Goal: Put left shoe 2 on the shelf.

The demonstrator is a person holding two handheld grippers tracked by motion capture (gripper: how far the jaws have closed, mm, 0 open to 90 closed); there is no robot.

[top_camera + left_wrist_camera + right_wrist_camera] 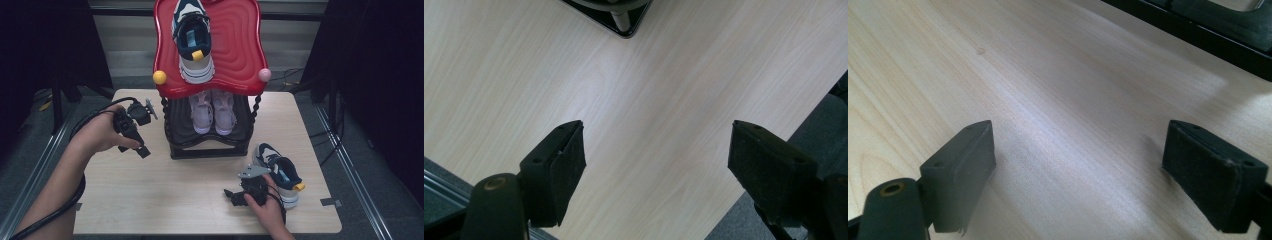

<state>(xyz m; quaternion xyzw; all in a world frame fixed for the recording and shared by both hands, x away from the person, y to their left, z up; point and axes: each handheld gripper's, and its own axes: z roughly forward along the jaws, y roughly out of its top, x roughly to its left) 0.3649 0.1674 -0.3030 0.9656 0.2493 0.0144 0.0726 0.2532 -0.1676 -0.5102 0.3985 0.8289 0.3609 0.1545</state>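
1. Table [165,200]: pale wood top, lying under both grippers. It shows bare between the jaws in the left gripper view and in the right gripper view.
2. Rack [209,75]: two tiers, a red wavy top shelf over a black lower shelf. It stands just right of the left gripper and beyond the right gripper, toward the far edge. Its black base corner [624,20] shows ahead of the left jaws; its base rail [1198,30] shows ahead of the right jaws.
3. Navy shoe on top shelf [194,42]: white sole, yellow heel tab, well above and beyond both grippers.
4. Navy shoe on table [280,172]: same pattern, just to the right of the right gripper, near the hand; contact cannot be judged.
5. Pink pair [214,112]: side by side on the lower shelf, right of the left gripper, apart from it.
6. Left gripper [135,132]: held beside the rack's left front corner, jaws spread wide, nothing between them.
7. Right gripper [240,192]: low over the table near the front edge, jaws spread wide, nothing between them.
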